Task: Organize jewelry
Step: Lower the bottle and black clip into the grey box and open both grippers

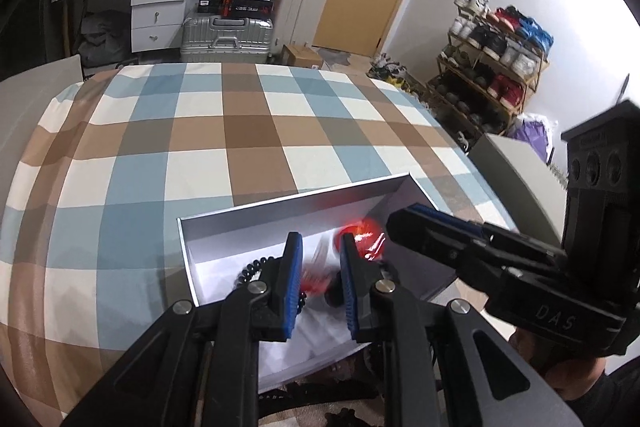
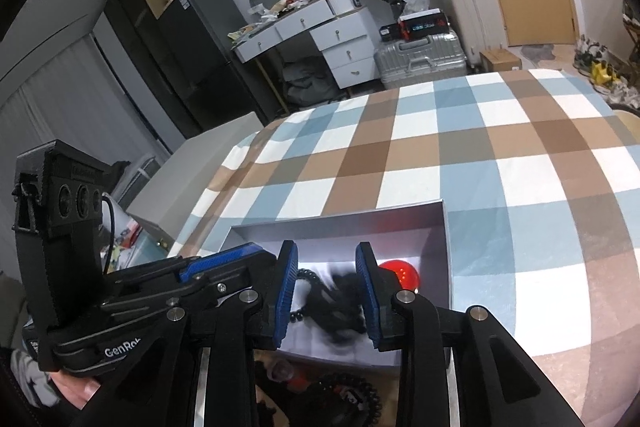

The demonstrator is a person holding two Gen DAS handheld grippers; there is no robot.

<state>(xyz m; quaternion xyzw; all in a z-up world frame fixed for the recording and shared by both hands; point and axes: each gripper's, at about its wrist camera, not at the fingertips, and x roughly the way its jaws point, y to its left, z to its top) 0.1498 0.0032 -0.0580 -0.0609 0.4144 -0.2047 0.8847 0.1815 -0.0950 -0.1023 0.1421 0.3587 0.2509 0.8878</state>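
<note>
box [image 2: 447,247]: 1 | red bead [image 2: 404,275]: 1 | tongs [image 1: 320,259]: 2 | suitcases [image 2: 420,61]: 2

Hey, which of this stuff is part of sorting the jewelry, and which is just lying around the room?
Part of the job:
open grey rectangular box
black bead strand
glossy red round piece
left claw
right claw

Just lying about:
silver ribbed suitcase
white drawer desk
wooden shoe rack

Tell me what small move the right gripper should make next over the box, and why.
Probably lower the right gripper and close it on the black beaded strand: it is open, empty and directly over the strand, which lies in the grey box.
</note>
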